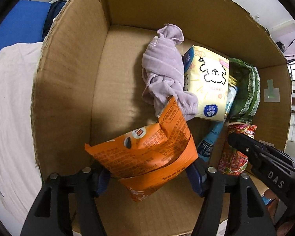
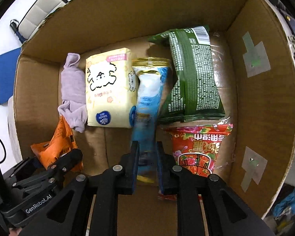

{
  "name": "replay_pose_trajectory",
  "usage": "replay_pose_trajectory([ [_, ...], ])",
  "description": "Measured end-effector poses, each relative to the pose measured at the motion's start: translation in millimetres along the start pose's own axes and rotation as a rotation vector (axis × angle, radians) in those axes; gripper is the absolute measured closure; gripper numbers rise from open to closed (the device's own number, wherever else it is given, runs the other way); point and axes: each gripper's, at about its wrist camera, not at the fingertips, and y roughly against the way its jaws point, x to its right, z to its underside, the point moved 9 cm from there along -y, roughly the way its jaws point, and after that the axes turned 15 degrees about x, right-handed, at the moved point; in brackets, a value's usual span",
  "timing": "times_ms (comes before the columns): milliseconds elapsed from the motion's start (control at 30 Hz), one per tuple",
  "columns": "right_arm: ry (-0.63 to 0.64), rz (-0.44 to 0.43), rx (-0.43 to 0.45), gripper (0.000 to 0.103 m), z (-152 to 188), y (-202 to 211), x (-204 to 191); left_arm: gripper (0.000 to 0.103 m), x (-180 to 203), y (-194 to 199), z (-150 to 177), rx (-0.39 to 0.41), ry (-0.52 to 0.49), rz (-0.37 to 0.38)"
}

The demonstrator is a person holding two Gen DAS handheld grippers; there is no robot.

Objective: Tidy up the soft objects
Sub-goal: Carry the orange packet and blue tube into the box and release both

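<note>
Four items lie in the box; our left gripper holds the orange packet, right gripper clamps the blue pouch, both unplaced

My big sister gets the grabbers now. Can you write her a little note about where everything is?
Left gripper: shut on the orange snack bag, held over the box's near-left floor.
Right gripper: shut on the blue tube pack, low in the middle.
Already lying in the cardboard box: purple cloth, yellow tissue pack, green bag, red packet.
Left: set both held packs down, then let go.
</note>
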Motion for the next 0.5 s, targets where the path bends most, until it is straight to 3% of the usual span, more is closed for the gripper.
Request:
replay_pose_trajectory([
  [200, 0.029, 0.004, 0.022, 0.055, 2, 11, -6, 0.030, 3, 9, 7, 0.016, -0.006, 0.000],
  [300, 0.040, 0.016, 0.038, 0.052, 1, 19, -5, 0.024, 6, 16, 10, 0.019, 0.000, 0.011],
  [367, 0.038, 0.015, 0.042, 0.049, 5, 22, -5, 0.011, 5, 23, 13, 0.032, -0.005, 0.002],
  [500, 0.040, 0.022, 0.055, 0.035, 14, 31, 2, 0.010, 9, 37, 13, 0.065, -0.014, -0.010],
])
